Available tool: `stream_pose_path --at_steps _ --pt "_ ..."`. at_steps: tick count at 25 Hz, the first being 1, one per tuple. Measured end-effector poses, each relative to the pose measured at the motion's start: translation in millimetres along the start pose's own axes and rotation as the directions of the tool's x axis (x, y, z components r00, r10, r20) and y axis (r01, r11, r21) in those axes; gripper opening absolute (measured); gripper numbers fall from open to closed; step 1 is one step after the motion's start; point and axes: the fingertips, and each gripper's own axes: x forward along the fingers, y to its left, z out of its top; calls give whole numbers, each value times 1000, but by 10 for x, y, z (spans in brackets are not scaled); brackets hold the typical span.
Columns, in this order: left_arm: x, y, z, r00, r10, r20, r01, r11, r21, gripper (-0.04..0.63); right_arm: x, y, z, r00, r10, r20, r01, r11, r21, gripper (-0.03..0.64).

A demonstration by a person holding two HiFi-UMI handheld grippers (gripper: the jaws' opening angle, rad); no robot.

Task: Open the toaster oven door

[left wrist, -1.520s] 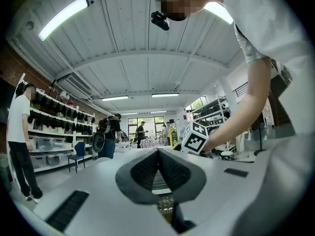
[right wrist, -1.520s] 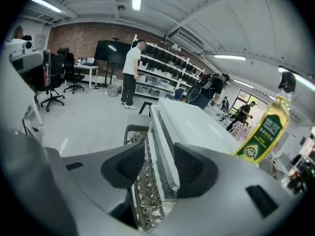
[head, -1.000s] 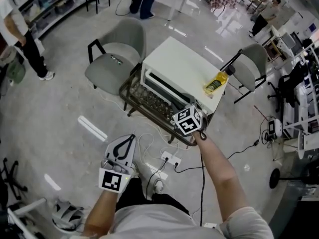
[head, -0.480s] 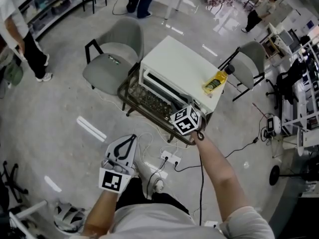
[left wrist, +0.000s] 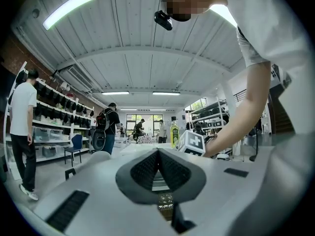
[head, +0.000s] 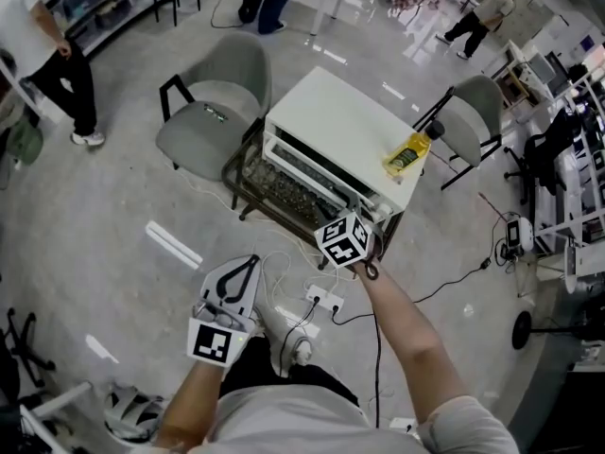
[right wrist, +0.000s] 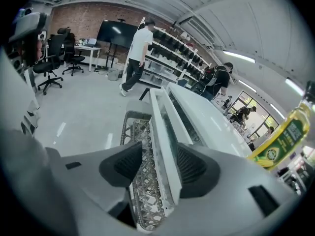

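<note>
While right gripper jaws are opening astride the toaster oven door (left gripper: together), grey floor surrounds the table.

My right arm reaches forward and away from my body, the bare forearm nearly straight. The right gripper sits at its far end, well ahead of my torso. In the right gripper view its jaws are opening. The top edge of the toaster oven door runs between them, and one pad stands clear of it with a gap showing. My left arm is bent and kept close to my body. It holds the left gripper low in front of me, pointing forward. Its jaws meet tip to tip with nothing between them.
</note>
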Motion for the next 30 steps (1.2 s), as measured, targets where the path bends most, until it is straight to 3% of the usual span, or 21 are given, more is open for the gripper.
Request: stream_pose_path --at_steps 6,30 --pt "-3 -9 -9 1000 -4 -6 4 1000 5 17 -34 165 5 1000 3 18 -4 999 53 239" --pt "-57 -10 -70 1000 -12 -23 11 1000 -18 17 -8 849 -176 996 86 -35 -82 992 92 249"
